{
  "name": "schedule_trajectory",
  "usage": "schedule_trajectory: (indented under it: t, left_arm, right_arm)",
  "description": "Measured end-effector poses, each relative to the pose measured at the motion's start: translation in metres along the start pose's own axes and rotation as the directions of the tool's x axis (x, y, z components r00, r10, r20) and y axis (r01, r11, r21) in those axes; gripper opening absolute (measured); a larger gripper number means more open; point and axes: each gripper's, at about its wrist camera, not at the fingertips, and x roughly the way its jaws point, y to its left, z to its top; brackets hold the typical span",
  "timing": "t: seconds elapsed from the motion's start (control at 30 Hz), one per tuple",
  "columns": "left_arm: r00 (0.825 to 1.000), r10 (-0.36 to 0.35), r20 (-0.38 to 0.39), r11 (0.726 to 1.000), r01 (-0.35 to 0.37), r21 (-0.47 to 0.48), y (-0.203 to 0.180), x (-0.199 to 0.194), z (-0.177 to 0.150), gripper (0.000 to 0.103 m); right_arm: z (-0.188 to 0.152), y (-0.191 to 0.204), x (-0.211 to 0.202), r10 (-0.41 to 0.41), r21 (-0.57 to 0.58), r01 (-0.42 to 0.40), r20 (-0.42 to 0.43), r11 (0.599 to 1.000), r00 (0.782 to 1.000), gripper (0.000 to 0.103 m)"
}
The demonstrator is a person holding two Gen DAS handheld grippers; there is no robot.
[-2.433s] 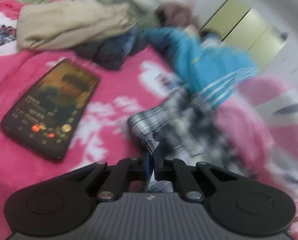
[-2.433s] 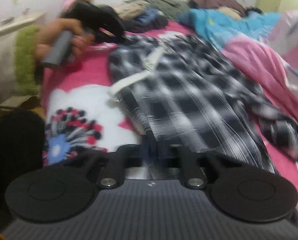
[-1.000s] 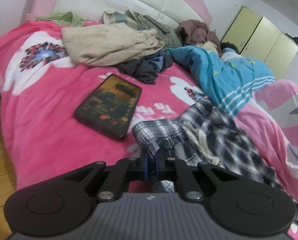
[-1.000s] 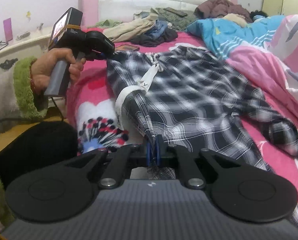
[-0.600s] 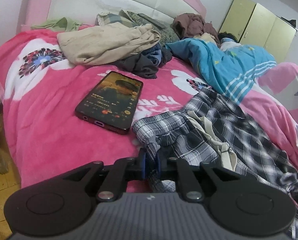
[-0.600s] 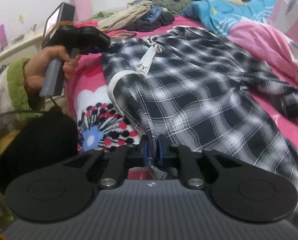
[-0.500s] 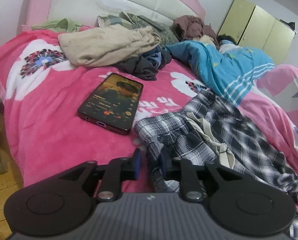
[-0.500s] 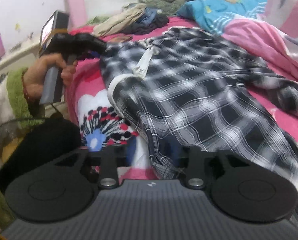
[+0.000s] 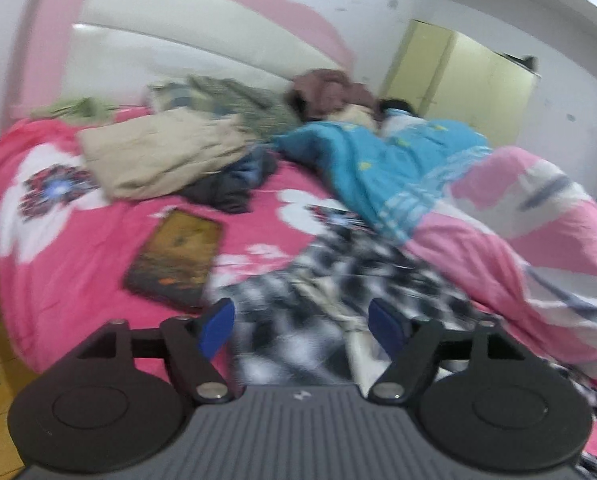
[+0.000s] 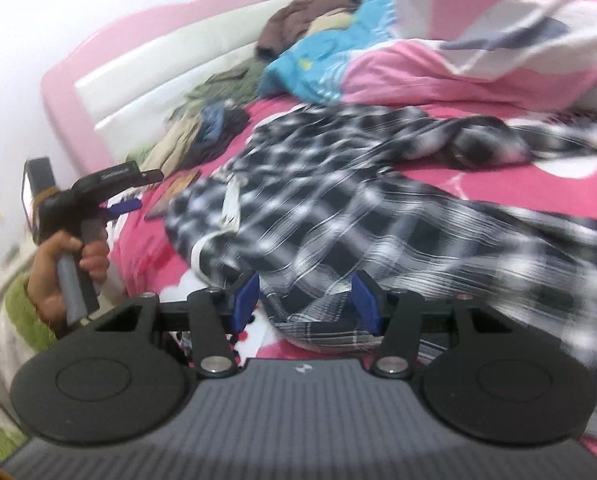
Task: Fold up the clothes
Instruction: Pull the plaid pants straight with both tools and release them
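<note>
On the pink bed (image 9: 78,272), both grippers (left gripper (image 9: 304,326), right gripper (image 10: 305,300)) gape above plaid trousers (image 10: 378,216).

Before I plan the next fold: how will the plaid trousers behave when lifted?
Probably floppy: the plaid trousers lie rumpled on the pink blanket, legs sprawled. Likely light; thin fabric bunches between the open right gripper. The white drawstring may dangle.

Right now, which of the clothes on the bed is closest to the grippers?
The black-and-white checked garment. It lies right between the open fingers of both grippers, while the beige and dark clothes sit far back near the headboard.
</note>
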Motion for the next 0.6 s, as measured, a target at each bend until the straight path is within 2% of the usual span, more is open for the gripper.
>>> schedule_trajectory:
  t: [0.1, 0.2, 0.4, 0.53, 0.6]
  left_arm:
    - [0.997, -0.064, -0.034, 0.998, 0.064, -0.001, -0.02, 0.005, 0.001, 0.087]
    - [0.994, -0.096, -0.046, 0.995, 0.097, 0.012, -0.038, 0.013, -0.003, 0.087]
    - [0.99, -0.109, -0.09, 0.991, 0.116, 0.069, -0.069, 0.055, -0.004, 0.087]
    - [0.993, -0.052, -0.104, 0.993, 0.062, 0.103, -0.086, 0.095, 0.004, 0.085]
    - [0.994, -0.016, -0.104, 0.995, 0.026, 0.095, -0.087, 0.113, 0.008, 0.083]
  right_arm:
    - [-0.001, -0.005, -0.01, -0.023, 0.031, 0.022, 0.032, 0.999, 0.999, 0.051]
    - [0.0, -0.014, -0.018, -0.05, 0.057, 0.046, 0.062, 0.997, 0.997, 0.051]
    - [0.018, -0.032, -0.024, -0.124, 0.078, 0.116, 0.108, 0.99, 0.986, 0.051]
    - [0.051, -0.043, -0.01, -0.166, 0.035, 0.162, 0.139, 0.986, 0.976, 0.045]
    - [0.072, -0.045, 0.002, -0.168, 0.013, 0.168, 0.149, 0.986, 0.975, 0.036]
